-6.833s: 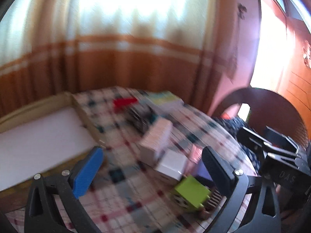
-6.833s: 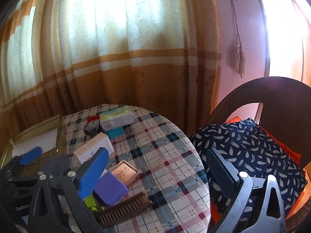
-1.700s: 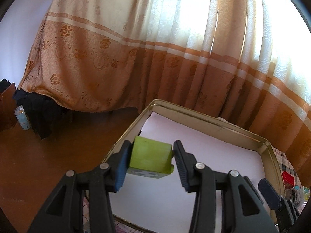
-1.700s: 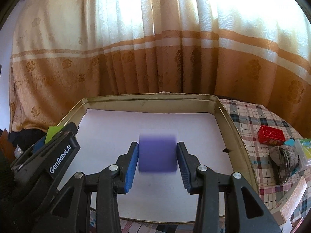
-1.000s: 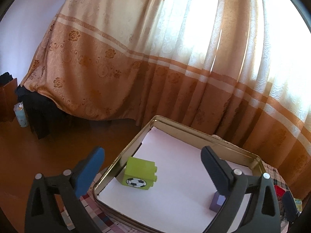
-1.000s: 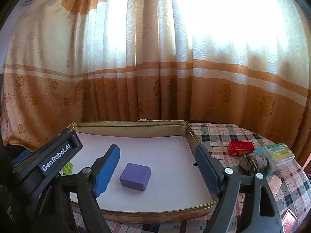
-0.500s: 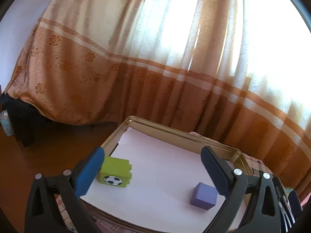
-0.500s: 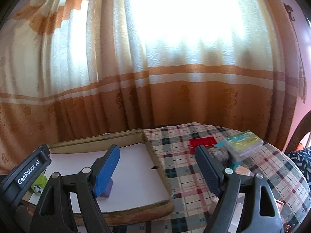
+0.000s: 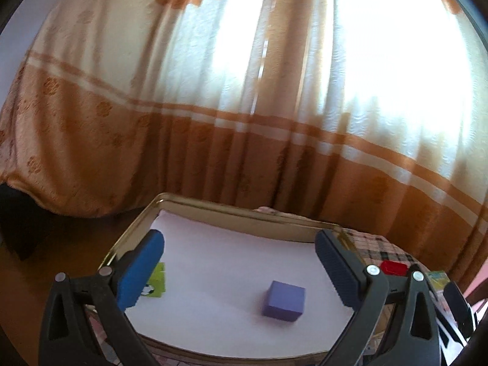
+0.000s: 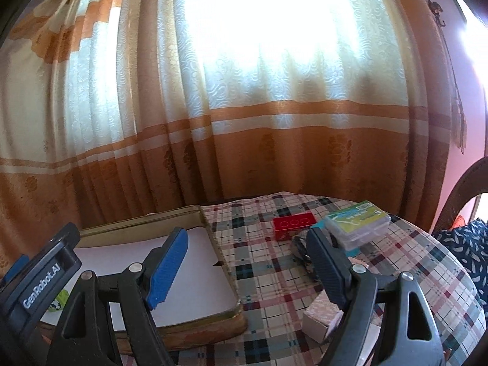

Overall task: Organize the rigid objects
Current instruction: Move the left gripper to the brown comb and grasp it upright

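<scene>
Two blocks in tray [image 9: 210, 206] | purple block [image 9: 284, 301] | green block [image 9: 156, 280]

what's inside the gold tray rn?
Inside the gold metal tray: white paper liner, purple block, lime-green soccer-ball block, partly covered by the left tongs' blue pad. Near edge hidden.

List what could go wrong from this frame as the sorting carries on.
1. The tray sits at the table's edge, overhanging in the left wrist view; a nudge might tip it.
2. The red block, clear case and dark bundle crowd together; the open right hand-held gripper may knock neighbours.
</scene>
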Action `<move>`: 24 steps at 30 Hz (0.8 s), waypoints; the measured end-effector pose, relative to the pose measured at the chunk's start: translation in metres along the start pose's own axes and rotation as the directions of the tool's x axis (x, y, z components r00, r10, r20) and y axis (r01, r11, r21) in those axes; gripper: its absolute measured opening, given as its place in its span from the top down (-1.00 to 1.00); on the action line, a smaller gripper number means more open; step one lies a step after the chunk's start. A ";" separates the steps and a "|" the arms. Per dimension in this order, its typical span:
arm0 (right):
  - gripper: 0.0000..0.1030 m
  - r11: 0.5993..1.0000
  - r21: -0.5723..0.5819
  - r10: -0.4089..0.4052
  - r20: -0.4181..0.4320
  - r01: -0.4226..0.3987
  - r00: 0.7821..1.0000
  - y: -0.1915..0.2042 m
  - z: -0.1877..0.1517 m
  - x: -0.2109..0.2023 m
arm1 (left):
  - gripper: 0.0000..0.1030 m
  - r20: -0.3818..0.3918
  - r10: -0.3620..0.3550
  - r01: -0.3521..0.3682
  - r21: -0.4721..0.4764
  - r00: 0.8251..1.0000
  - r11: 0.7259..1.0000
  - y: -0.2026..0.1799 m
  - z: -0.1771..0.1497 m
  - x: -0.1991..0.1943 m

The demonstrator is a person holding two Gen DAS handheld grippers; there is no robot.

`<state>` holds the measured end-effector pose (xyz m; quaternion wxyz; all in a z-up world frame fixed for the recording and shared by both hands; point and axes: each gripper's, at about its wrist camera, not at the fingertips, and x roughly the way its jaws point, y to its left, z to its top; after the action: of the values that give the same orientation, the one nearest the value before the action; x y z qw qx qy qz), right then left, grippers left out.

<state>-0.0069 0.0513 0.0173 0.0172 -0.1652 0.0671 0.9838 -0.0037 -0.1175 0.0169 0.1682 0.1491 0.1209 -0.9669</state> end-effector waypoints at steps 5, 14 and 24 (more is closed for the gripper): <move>-0.59 1.000 0.014 -0.018 0.005 0.018 1.000 -0.006 0.001 -0.003 | -0.96 0.006 -0.047 0.047 0.032 0.999 0.998 -0.010 0.000 -0.004; -0.59 0.997 0.050 -0.056 0.025 0.055 0.998 -0.026 0.005 -0.014 | -0.96 -0.036 -0.200 0.201 0.023 0.979 0.979 -0.018 -0.001 -0.002; -0.59 0.984 0.133 -0.119 0.023 0.115 0.993 -0.074 0.013 -0.037 | -0.97 -0.144 -0.481 0.496 0.104 0.865 0.862 -0.059 -0.013 -0.011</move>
<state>0.0281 0.1256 0.0328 0.0868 -0.1521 0.1217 0.9770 -0.0120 -0.0564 0.0189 -0.1004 0.1794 0.0970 -0.9738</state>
